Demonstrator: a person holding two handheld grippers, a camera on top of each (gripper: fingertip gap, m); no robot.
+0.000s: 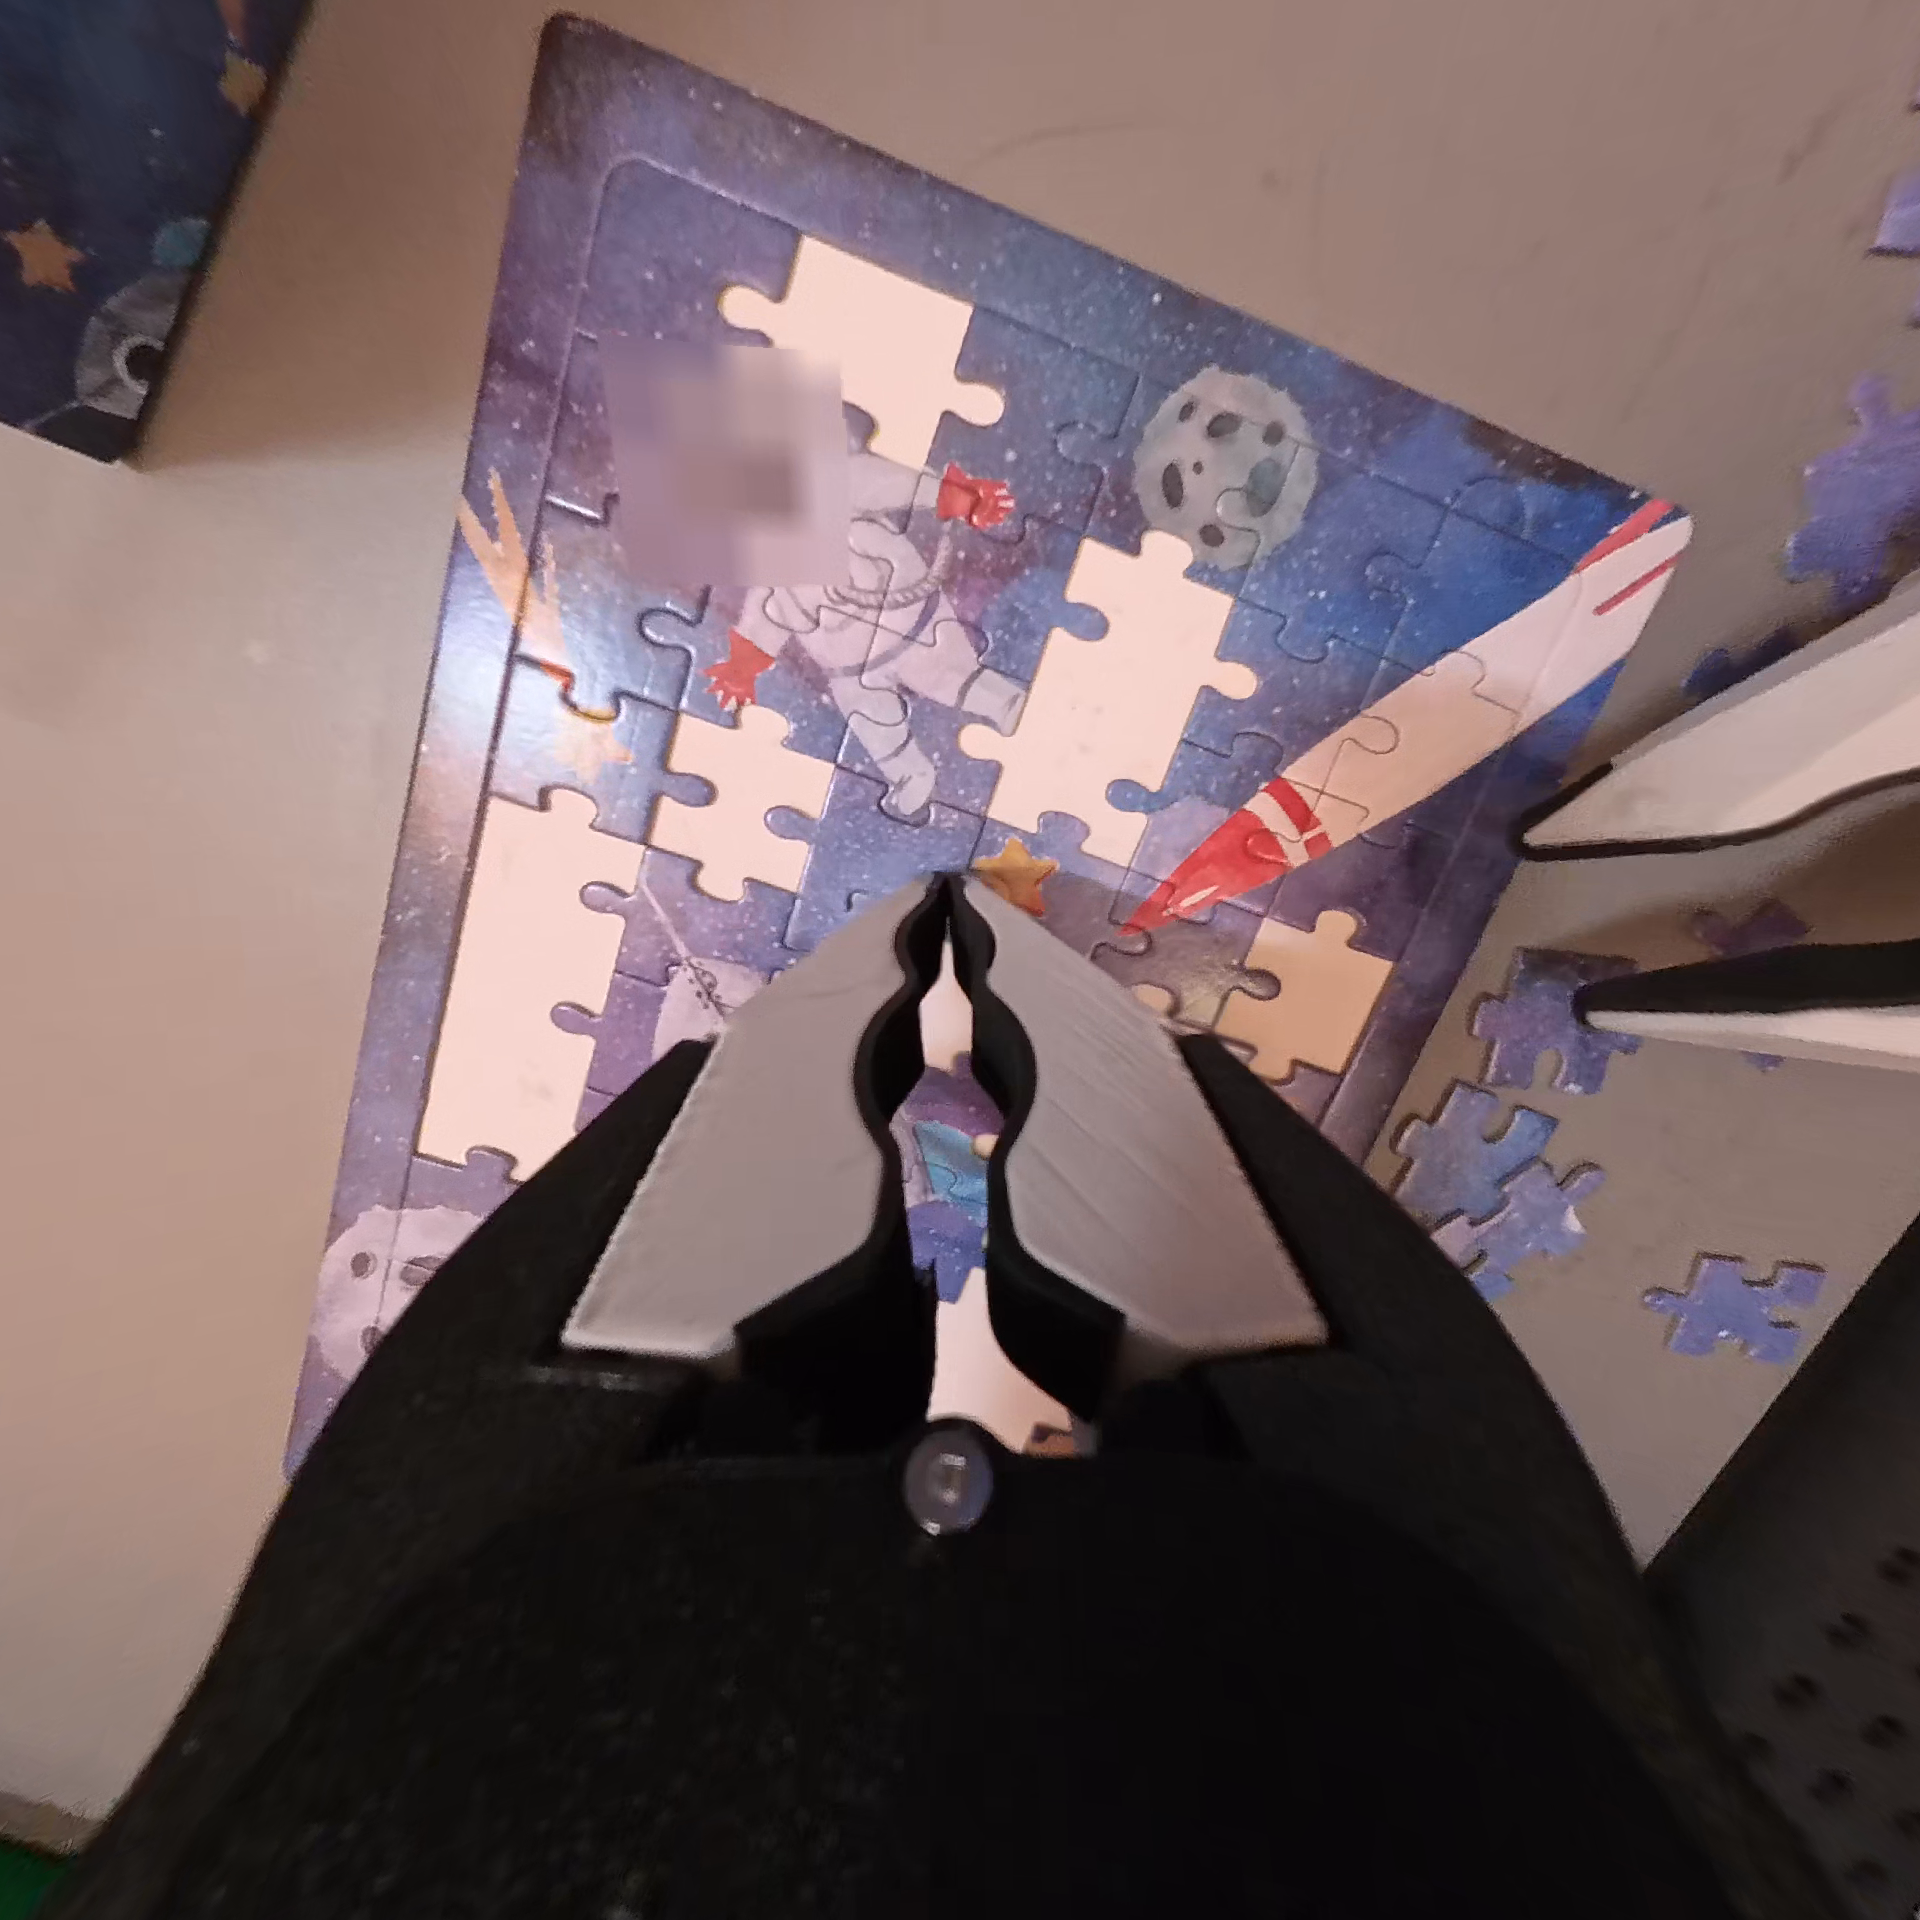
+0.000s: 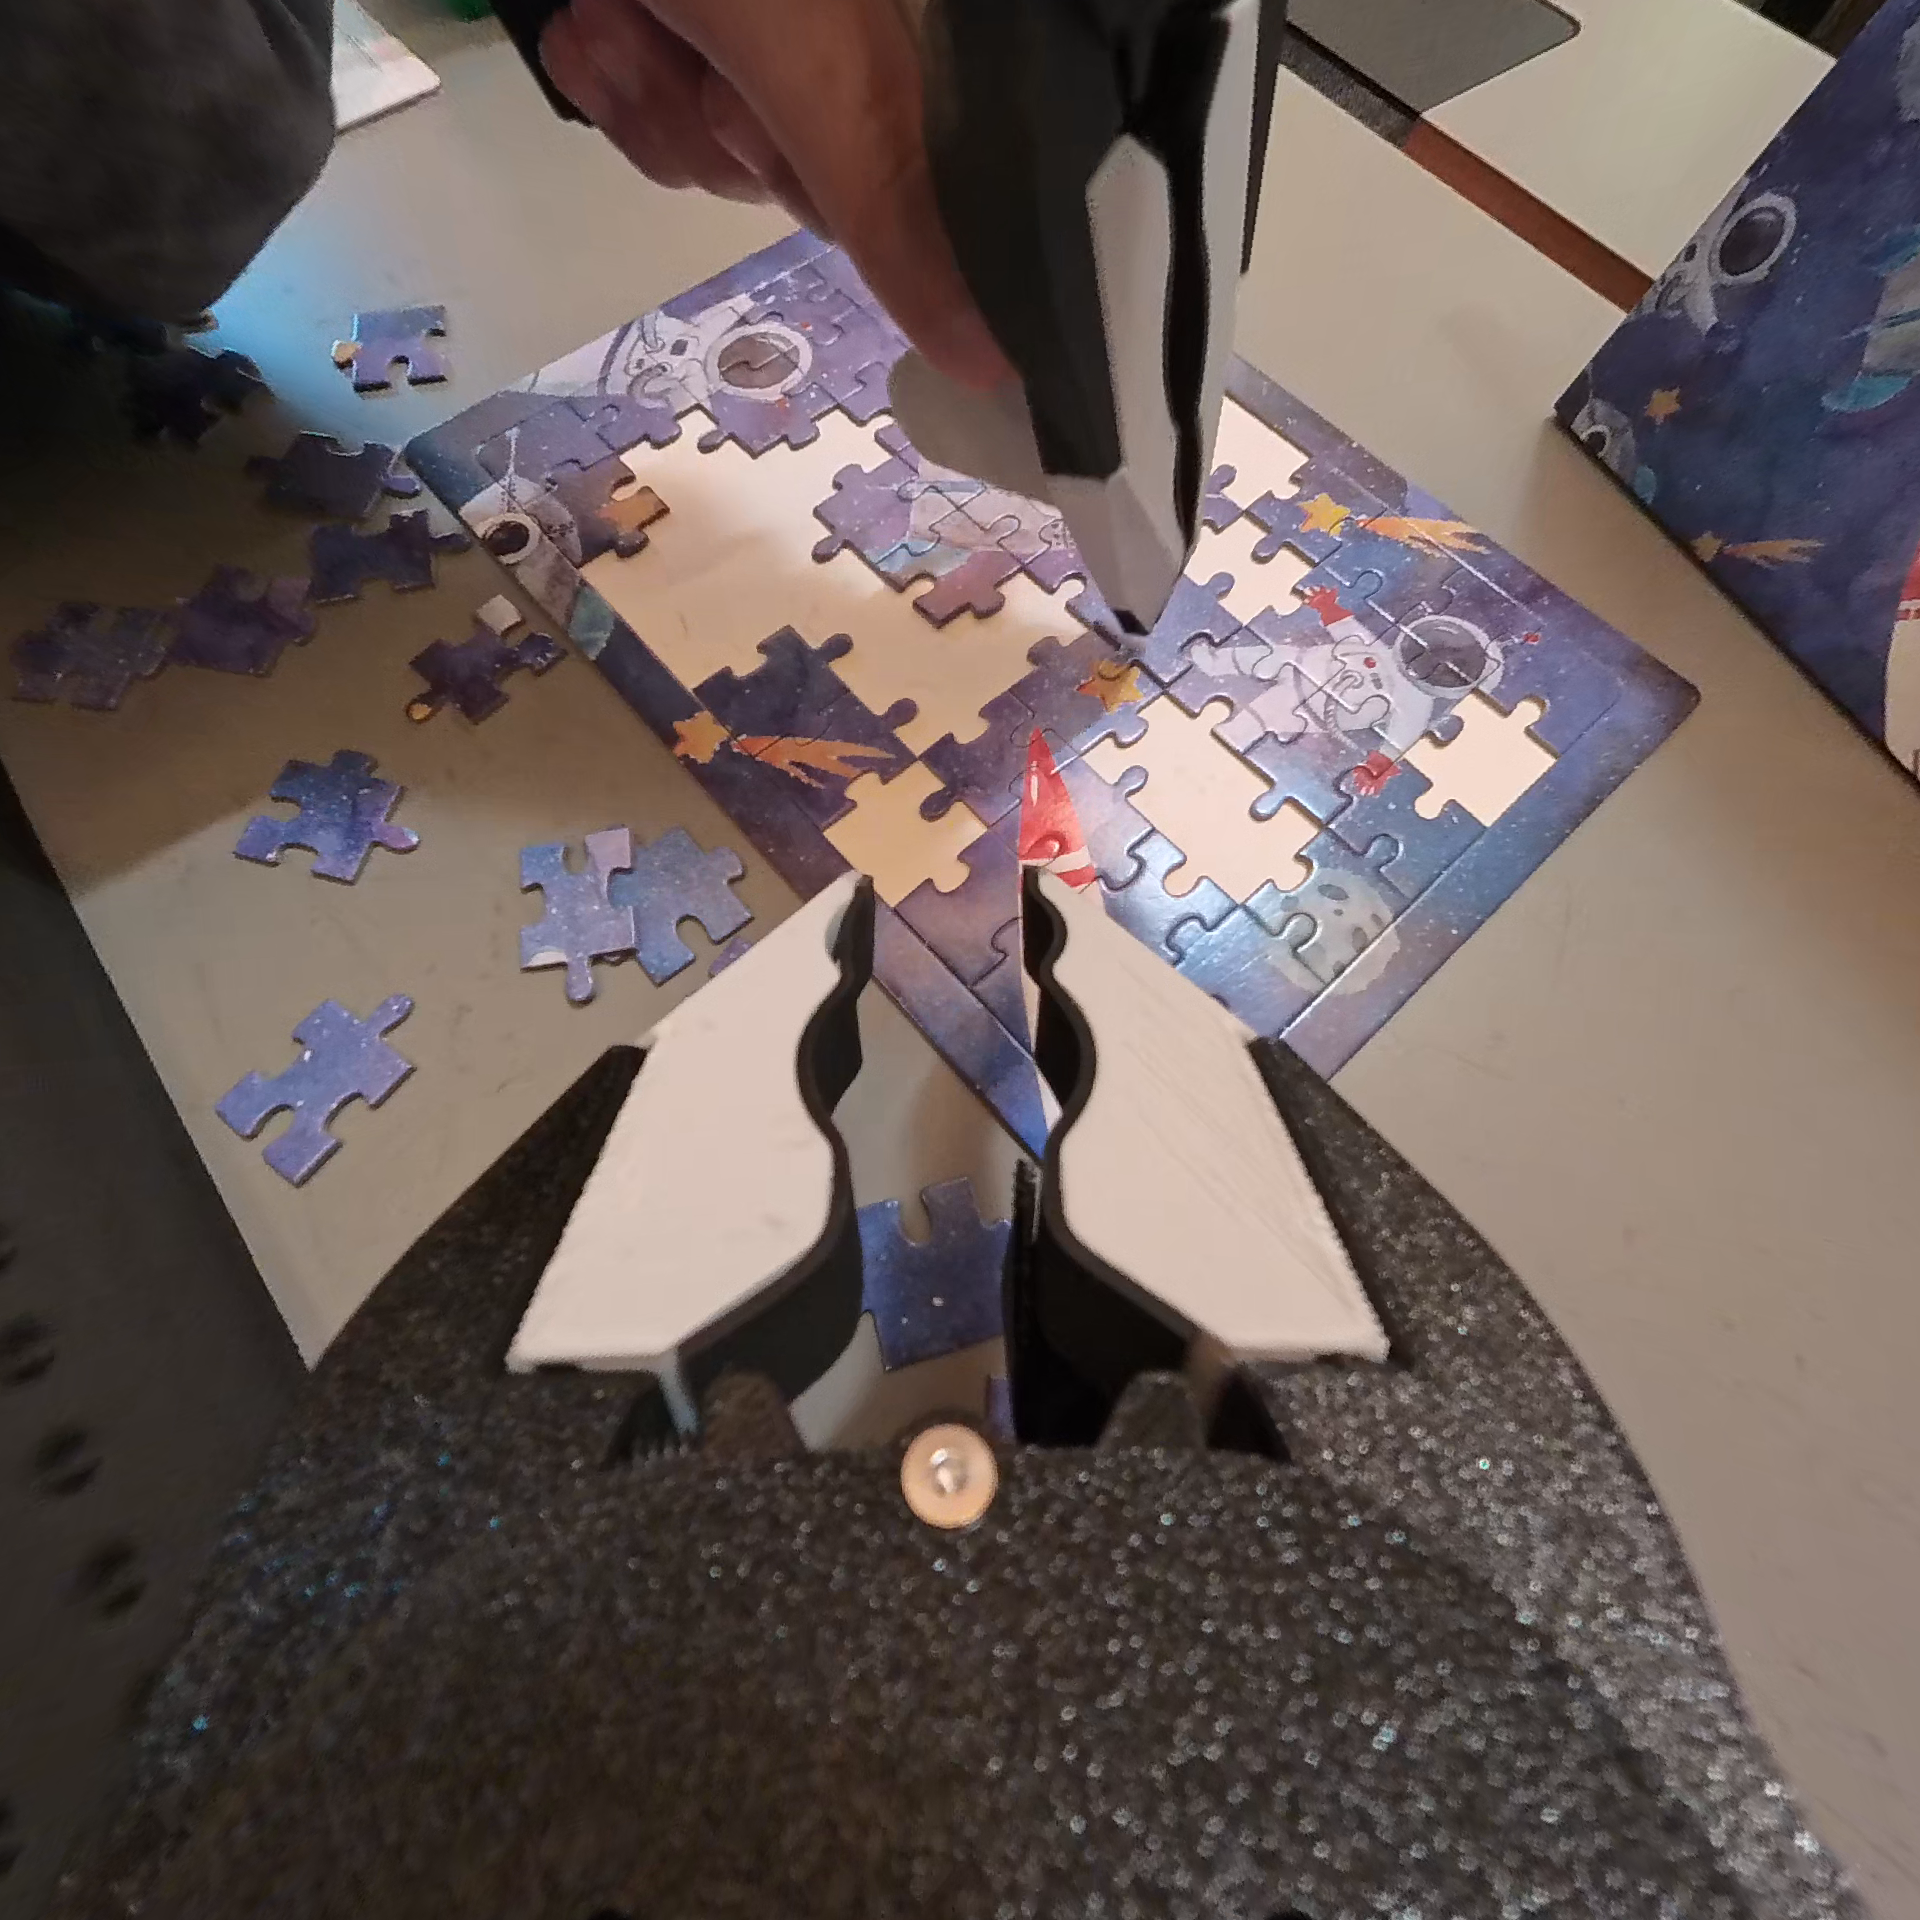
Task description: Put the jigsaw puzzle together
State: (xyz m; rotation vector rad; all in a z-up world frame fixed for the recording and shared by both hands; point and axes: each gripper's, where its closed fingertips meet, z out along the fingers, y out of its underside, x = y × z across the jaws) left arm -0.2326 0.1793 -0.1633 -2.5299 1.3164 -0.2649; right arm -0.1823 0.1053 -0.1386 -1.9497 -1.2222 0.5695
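Observation:
The space jigsaw board [image 1: 488,644] lies flat on the table, partly filled, with several bare cream gaps [image 1: 1143,665]. My left gripper [image 1: 945,883] is shut with nothing visible between its fingers, its tips down on the placed pieces beside an orange star [image 1: 1013,878]. In the right wrist view it comes down from above, held by a hand [image 2: 790,135], with its tips [image 2: 1127,623] on the board [image 2: 1621,727] near the star [image 2: 1110,686]. My right gripper [image 2: 945,894] is open and empty over the board's near corner, by the rocket's red nose [image 2: 1049,810]. It also shows at the right of the left wrist view [image 1: 1548,914].
Loose blue and purple pieces [image 2: 623,904] lie on the table left of the board; they also show in the left wrist view [image 1: 1486,1153]. One piece [image 2: 930,1278] lies on the table under my right gripper. The puzzle box [image 2: 1766,416] stands at the far right, also visible in the left wrist view [image 1: 104,208].

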